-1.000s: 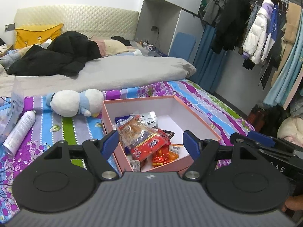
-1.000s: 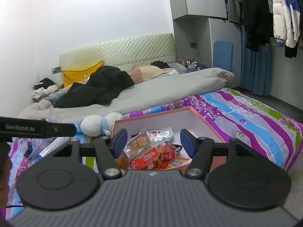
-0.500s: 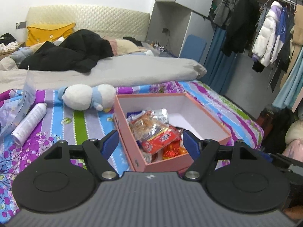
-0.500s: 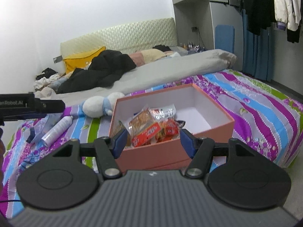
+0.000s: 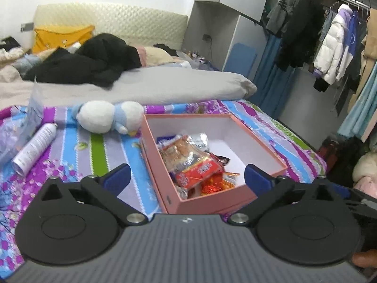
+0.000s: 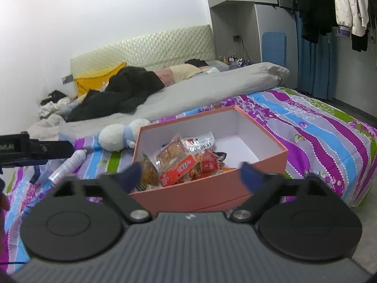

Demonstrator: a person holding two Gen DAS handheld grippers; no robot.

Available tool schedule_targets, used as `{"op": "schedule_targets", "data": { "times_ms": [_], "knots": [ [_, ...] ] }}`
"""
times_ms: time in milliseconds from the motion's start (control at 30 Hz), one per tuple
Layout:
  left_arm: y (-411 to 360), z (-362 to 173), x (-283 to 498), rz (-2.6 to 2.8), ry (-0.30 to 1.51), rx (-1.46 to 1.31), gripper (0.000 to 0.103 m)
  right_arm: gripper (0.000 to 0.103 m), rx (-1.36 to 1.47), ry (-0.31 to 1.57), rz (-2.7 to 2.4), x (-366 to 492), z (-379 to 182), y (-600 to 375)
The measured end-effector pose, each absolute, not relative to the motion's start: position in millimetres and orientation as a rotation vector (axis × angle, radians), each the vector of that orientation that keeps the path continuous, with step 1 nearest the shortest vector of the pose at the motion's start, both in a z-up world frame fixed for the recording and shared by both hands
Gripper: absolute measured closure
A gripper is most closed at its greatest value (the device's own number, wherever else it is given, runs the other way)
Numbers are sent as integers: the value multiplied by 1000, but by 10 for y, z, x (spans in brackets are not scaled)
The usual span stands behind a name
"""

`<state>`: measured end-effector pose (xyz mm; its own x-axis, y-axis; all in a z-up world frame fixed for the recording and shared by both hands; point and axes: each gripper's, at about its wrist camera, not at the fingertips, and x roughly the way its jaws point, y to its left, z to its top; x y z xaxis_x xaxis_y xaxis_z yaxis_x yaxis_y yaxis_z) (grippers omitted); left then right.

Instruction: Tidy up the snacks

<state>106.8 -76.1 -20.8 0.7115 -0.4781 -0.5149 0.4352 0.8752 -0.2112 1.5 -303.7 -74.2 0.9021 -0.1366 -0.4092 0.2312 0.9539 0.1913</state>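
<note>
Both views are drawn back from the box [image 5: 213, 158]; snacks [image 5: 195, 162] lie inside; left gripper [image 5: 187, 176] and right gripper [image 6: 190, 174] are held wide, empty.

Right gripper [image 6: 190, 176] fingertips blurred; snacks [image 5: 195, 165] lower packets hidden under others

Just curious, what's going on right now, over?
Left gripper open, empty. Right gripper open, empty. Snacks piled in pink box. Nothing blocking.
</note>
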Motion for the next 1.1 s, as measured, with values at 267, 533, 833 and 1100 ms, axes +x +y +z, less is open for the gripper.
{"op": "schedule_targets", "data": {
  "times_ms": [267,533,833,1100],
  "knots": [
    [-776,-202,1083,-479,593,-58,0,0,231,405,-222,12,-743,-3088],
    [-771,-142,1060,-470,596,-55,0,0,226,403,-230,14,-730,-3086],
    [-740,-125,1036,-459,611,-60,0,0,226,404,-220,20,-716,-3064],
    [-753,-111,1019,-451,604,-45,0,0,224,403,-214,27,-709,-3059]
  ]
}}
